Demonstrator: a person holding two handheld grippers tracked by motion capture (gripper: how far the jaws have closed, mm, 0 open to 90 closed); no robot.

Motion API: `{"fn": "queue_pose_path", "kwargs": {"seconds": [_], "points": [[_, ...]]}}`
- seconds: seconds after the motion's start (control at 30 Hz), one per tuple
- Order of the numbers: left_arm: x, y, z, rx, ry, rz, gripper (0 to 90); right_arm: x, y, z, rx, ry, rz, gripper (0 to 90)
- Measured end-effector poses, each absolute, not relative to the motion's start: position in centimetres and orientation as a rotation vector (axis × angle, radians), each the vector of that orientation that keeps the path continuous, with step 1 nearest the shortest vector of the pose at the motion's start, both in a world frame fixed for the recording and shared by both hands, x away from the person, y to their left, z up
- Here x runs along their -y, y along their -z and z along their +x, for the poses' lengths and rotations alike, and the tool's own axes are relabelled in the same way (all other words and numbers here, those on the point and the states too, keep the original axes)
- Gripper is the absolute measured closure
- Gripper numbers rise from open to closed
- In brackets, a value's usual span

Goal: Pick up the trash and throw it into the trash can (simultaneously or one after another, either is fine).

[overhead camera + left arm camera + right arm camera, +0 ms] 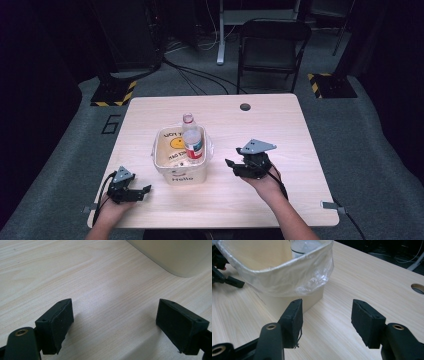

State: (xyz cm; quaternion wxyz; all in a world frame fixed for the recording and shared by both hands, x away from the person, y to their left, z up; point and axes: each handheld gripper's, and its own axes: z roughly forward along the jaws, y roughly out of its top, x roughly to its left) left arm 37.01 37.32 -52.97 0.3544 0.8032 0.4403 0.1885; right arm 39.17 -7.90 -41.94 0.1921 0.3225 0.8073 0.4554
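A cream bin (182, 176) lined with a clear plastic bag stands on the wooden table (270, 130), left of centre. A clear plastic bottle (192, 140) with a red and blue label stands upright inside it. My left gripper (144, 191) rests near the front left edge, pointing right toward the bin, open and holding nothing. In the left gripper view its jaws (120, 327) stand wide apart over bare wood, with the bin's corner (180, 255) beyond. My right gripper (231, 167) is right of the bin and points at it. It is open (325, 320) and empty, a short way from the bin wall (274, 303) and the bottle (304, 246).
A cable hole (245, 106) sits at the table's far edge. Beyond the table stand a black folding chair (272, 47), floor cables and stand bases with yellow-black stripes. Bare wood lies to the right of the bin and in front of it.
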Motion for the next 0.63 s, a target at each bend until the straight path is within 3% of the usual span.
{"fn": "queue_pose_path", "kwargs": {"seconds": [0.33, 0.63], "points": [[-37.3, 53.0, 37.1, -1.138, -0.497, 2.069, 14.1, 10.1, 43.8, 38.9, -2.270, -1.247, 0.979, 41.3], [-37.4, 53.1, 37.2, -1.146, -0.503, 2.060, 14.2, 11.3, 46.7, 38.5, -2.327, -1.175, 0.988, 26.7]]}}
